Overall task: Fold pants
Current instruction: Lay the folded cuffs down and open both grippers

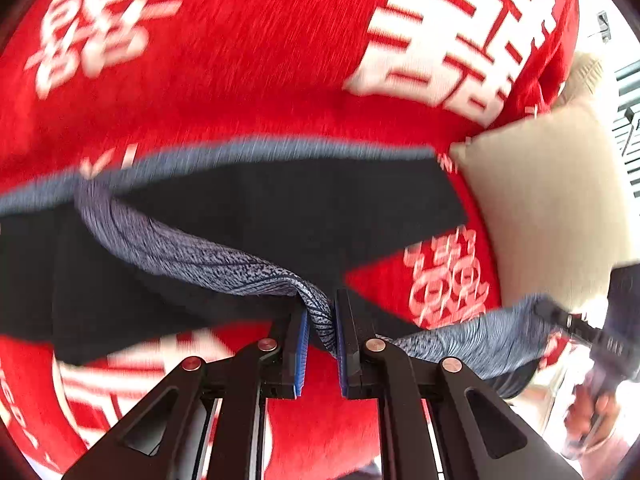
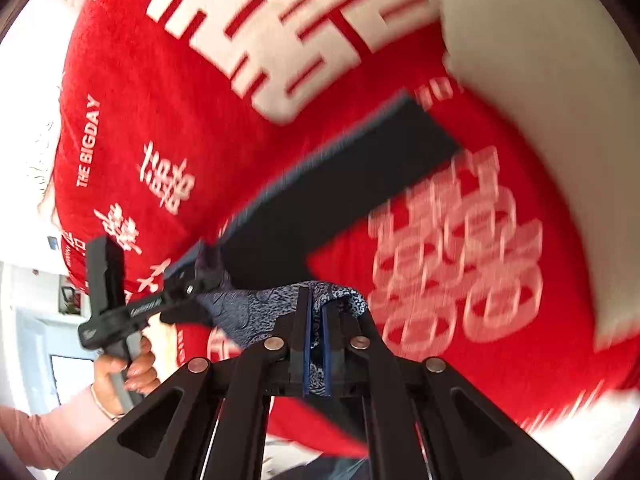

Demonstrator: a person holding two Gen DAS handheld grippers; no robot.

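The pants (image 1: 248,208) are dark navy with a grey-blue speckled waistband (image 1: 208,256). They hang stretched between both grippers above a red blanket. My left gripper (image 1: 322,312) is shut on the waistband. My right gripper (image 2: 316,304) is shut on another part of the waistband (image 2: 280,300); it also shows in the left wrist view (image 1: 560,316) at the right. The pants' leg (image 2: 340,184) extends up and to the right in the right wrist view. The left gripper (image 2: 188,288) shows there at the left, held by a hand.
A red blanket (image 1: 260,60) with large white characters covers the surface below. A beige pillow (image 1: 548,200) lies at the right; it also shows in the right wrist view (image 2: 540,100). The room's bright background shows at the edges.
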